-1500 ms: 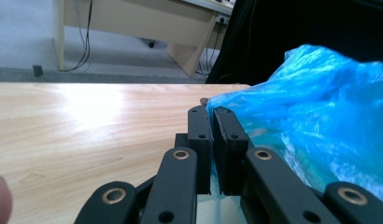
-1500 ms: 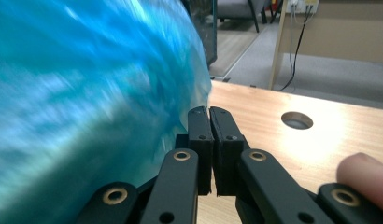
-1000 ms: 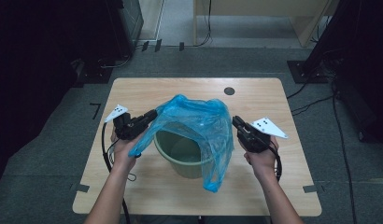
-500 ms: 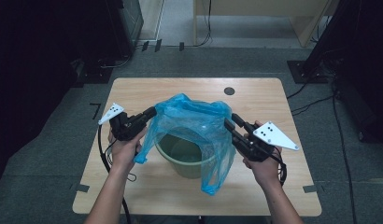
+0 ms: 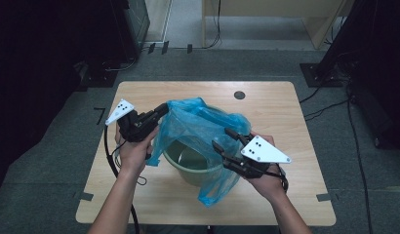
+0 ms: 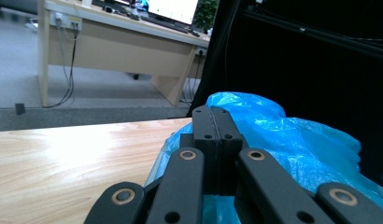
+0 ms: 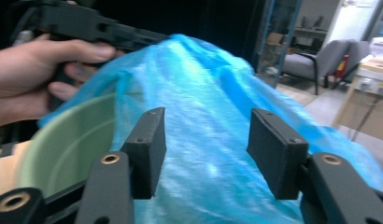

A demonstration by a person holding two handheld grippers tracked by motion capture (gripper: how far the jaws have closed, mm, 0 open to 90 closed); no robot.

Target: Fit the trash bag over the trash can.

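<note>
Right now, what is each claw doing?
Left claw: closed on the blue bag.
Right claw: open, jaws just opening, beside the bag, gripping nothing.

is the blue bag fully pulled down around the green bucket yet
No. The blue bag drapes loosely over the green bucket, part of the rim uncovered; one end hangs outside.

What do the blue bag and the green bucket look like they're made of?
Bag: thin, glossy, see-through plastic film, judging by its crinkles and how it drapes.
Bucket: probably rigid moulded plastic, with a smooth matt pale-green wall that keeps its round shape.
</note>
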